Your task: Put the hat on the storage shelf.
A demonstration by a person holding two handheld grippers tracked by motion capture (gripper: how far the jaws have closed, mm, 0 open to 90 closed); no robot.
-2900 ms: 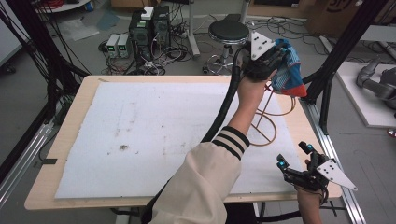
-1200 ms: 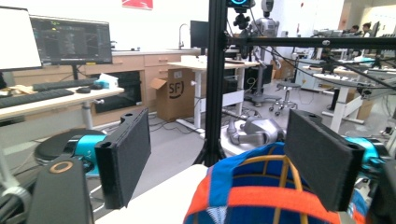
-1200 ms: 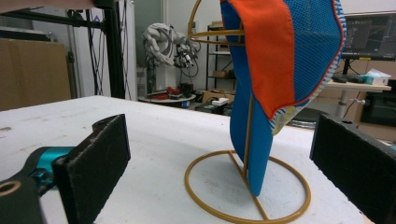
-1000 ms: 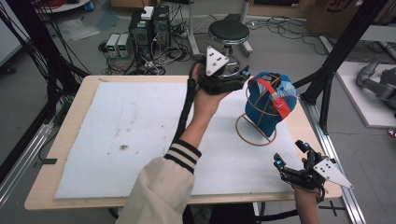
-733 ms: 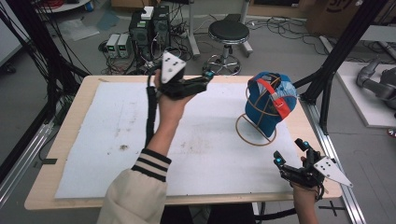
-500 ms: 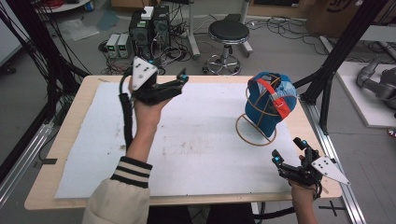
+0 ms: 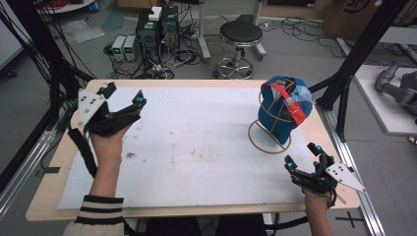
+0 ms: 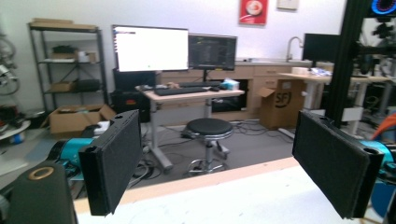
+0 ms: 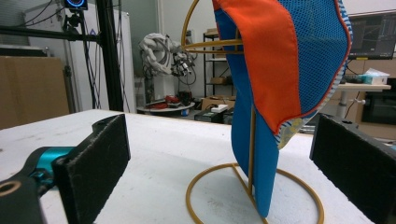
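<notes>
A blue mesh cap (image 7: pixel 282 105) with an orange brim hangs on a gold wire stand (image 7: pixel 255 144) at the right of the white-covered table (image 7: pixel 196 137). My left gripper (image 7: pixel 123 94) is raised over the table's far left, open, with nothing between its black pads (image 8: pixel 112 163). My right gripper (image 7: pixel 302 155) rests near the front right corner, open and empty, a short way from the stand's base ring. In the right gripper view the cap (image 9: pixel 280 70) and the stand (image 9: pixel 210 186) rise just ahead of my right gripper (image 9: pixel 224 154), apart from both pads.
Black frame posts (image 7: pixel 354 64) stand by the table's right edge, close behind the cap. On the floor beyond the far edge are a round stool (image 7: pixel 240 34) and boxes of electronics (image 7: pixel 157 24). Desks with monitors (image 8: pixel 149 46) lie farther back.
My left gripper, earlier shut on the cap at the stand, let it go and swept left across the table to the far left. The cap stays on the stand. The right gripper barely moved.
</notes>
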